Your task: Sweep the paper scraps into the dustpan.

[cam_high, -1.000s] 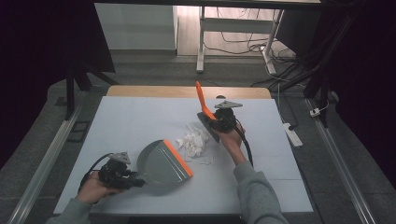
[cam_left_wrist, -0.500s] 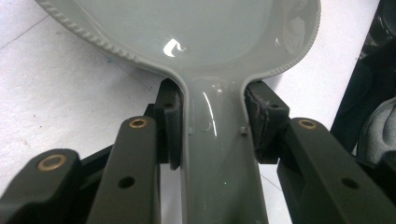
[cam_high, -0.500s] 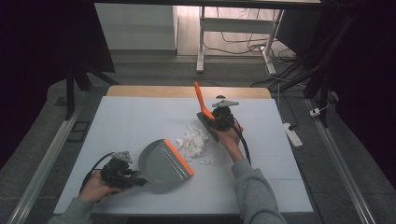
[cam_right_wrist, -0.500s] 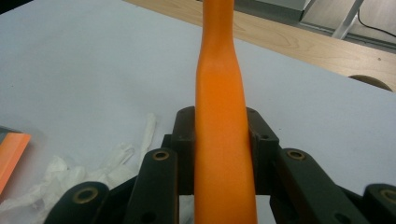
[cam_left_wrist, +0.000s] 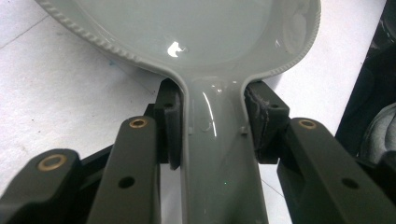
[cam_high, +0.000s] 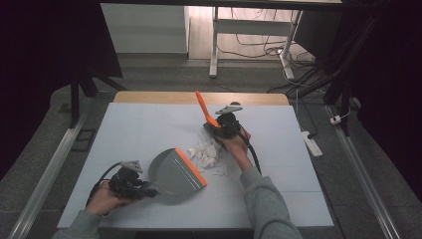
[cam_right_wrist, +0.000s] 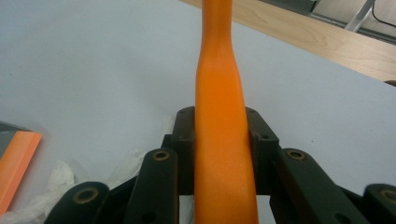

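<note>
Two tools are busy on the pale blue table top point(cam_high: 149, 129), and the job looks like sweeping bits of paper into a pan.

Far on the left side, the left gripper point(cam_high: 130, 183) has its jaws squeezed tight on the grey handle of a grey plastic dustpan with an orange front lip point(cam_high: 175, 168). In the left gripper view the black pads point(cam_left_wrist: 172, 122) press on both sides of that dustpan point(cam_left_wrist: 205, 42), right where the handle meets the scoop. The pan lies flat on the table with its orange lip facing the mess.

Next comes the little pile of white crumpled paper scraps point(cam_high: 205, 152). It sits just past the orange lip, between the pan and the other tool, and a few bits lie loose nearby.

On the right side, the right gripper point(cam_high: 225, 125) is clamped shut on the orange plastic brush handle point(cam_high: 203, 106), which sticks up and away from the hand. The right gripper view shows the pads hugging that handle point(cam_right_wrist: 219, 140) on both sides. The brush end is hidden under the hand, so I cannot tell if it touches the paper.

I think the sweeping step is going on. The next move needs the brush to drag the pile toward the lip while the pan is held flat and steady.
</note>
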